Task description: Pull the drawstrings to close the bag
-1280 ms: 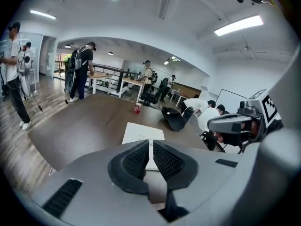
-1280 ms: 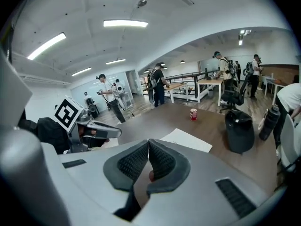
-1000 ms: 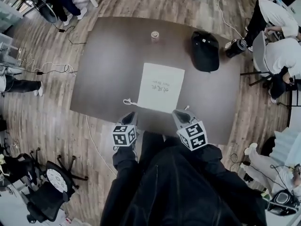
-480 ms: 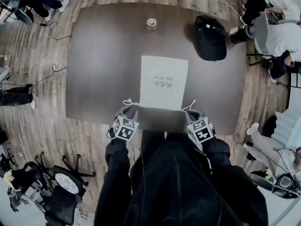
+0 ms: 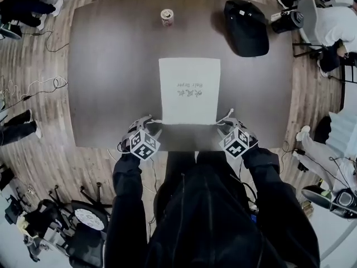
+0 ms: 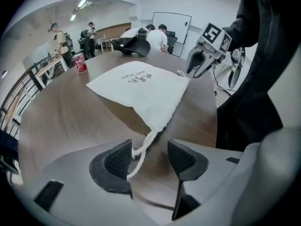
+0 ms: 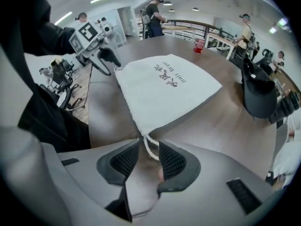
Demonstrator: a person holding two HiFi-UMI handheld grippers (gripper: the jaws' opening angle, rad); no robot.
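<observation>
Jaws on left gripper (image 6: 149,160) and right gripper (image 7: 150,161) have just been opening, each pair apart around a drawstring (image 6: 143,147); bag (image 5: 189,91) lies flat, ungathered; pulling remains.

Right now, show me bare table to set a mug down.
Free: the left stretch of table beside the bag; also right of the bag, nearer than the black cap. Crowded: the near edge, at the left gripper and right gripper.

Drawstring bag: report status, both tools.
Left tool astride left drawstring, right tool astride right drawstring, jaws just opening, nothing gripped. Bag flat on table, not cinched. Can, black cap far off, clear.
</observation>
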